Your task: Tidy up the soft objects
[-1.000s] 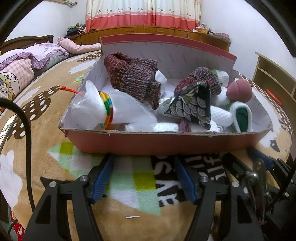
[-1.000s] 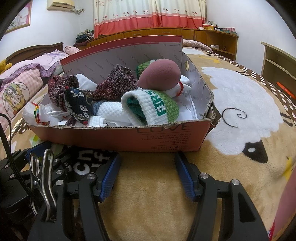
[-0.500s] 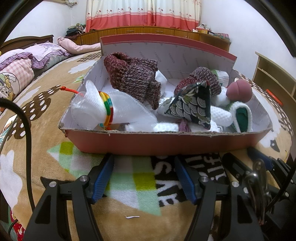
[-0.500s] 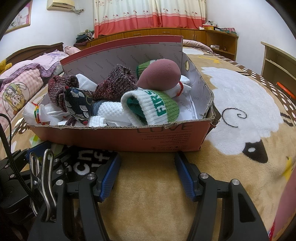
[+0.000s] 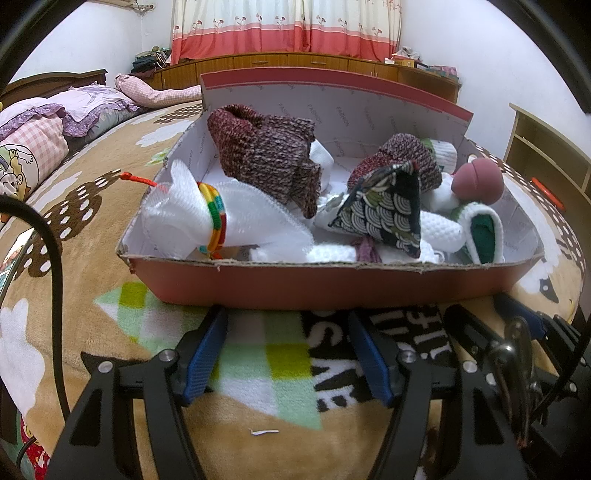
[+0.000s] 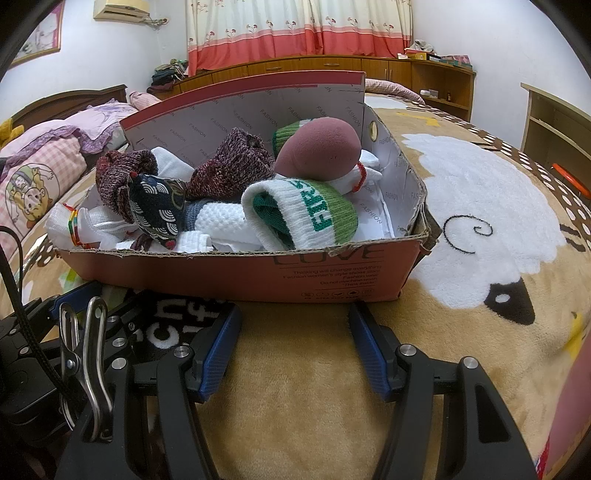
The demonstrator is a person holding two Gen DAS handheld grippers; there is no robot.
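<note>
A bed covered by a tan cartoon blanket [image 6: 480,206] with a white sheep fills the foreground. At its head lie a pink checked pillow [image 5: 29,147] and a purple quilt [image 5: 85,107] against a dark wooden headboard [image 6: 74,98]. Low wooden cabinets [image 5: 295,62] line the far white wall under red-and-white curtains [image 6: 295,33]. An air conditioner [image 6: 122,7] hangs high. Open shelves [image 5: 546,147] stand to one side.

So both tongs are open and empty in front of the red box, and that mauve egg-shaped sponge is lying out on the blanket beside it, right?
Not quite. The mauve sponge lies inside the red box, on top of the white and green sock, not on the blanket; the right wrist view shows it. The rest holds: left tongs and right tongs are open and empty in front of the box.
</note>
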